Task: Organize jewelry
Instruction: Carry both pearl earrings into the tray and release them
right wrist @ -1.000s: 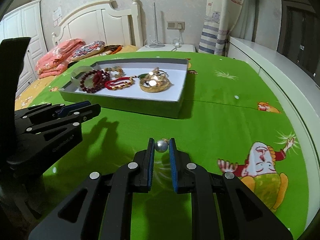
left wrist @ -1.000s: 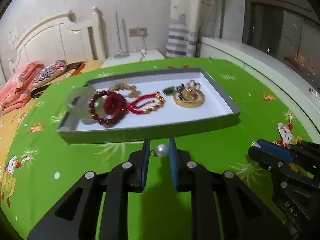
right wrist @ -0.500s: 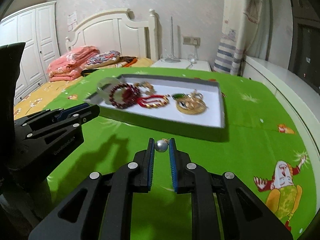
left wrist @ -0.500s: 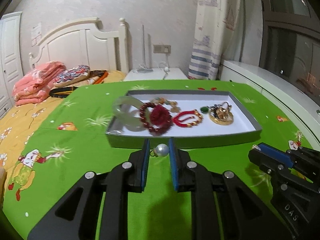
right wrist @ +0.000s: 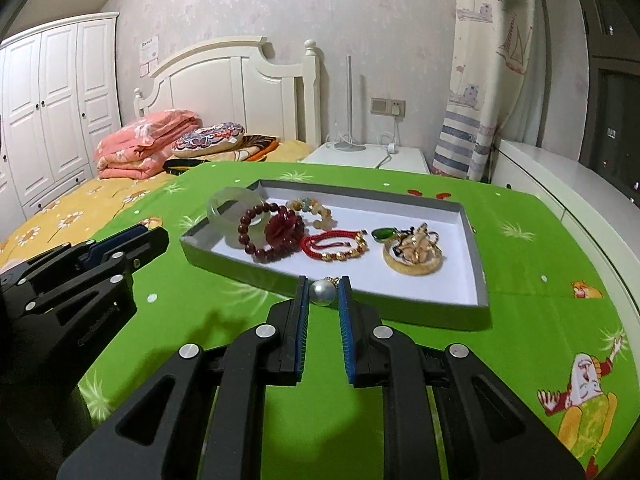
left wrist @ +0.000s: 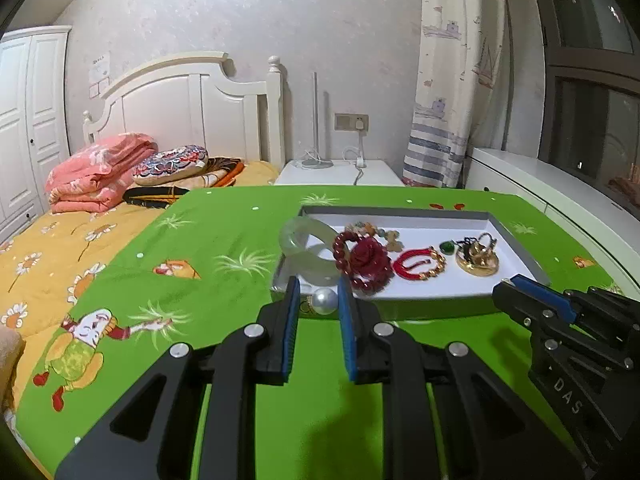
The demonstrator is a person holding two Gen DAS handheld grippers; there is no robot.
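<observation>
Each gripper pinches a pearl: left gripper (left wrist: 319, 300), right gripper (right wrist: 324, 292). Tray (right wrist: 478, 280) lies straight ahead of both, near wall closest to right pearl (right wrist: 323, 293).

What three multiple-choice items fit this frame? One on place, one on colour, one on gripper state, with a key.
1. Where does the pale jade bangle lie?
A. at the tray's left end
B. on the green cloth outside the tray
C. on the bed

2. What colour is the tray's floor?
A. black
B. white
C. red

3. What does the right gripper hold?
A. nothing, jaws wide
B. a red bead bracelet
C. a pearl earring

Key: 1 A, the bangle leans at the left corner of the tray. 2 B, white shows under the jewelry inside grey walls. 3 C, the pearl earring is pinched between the blue pads; the left gripper holds its match.
</observation>
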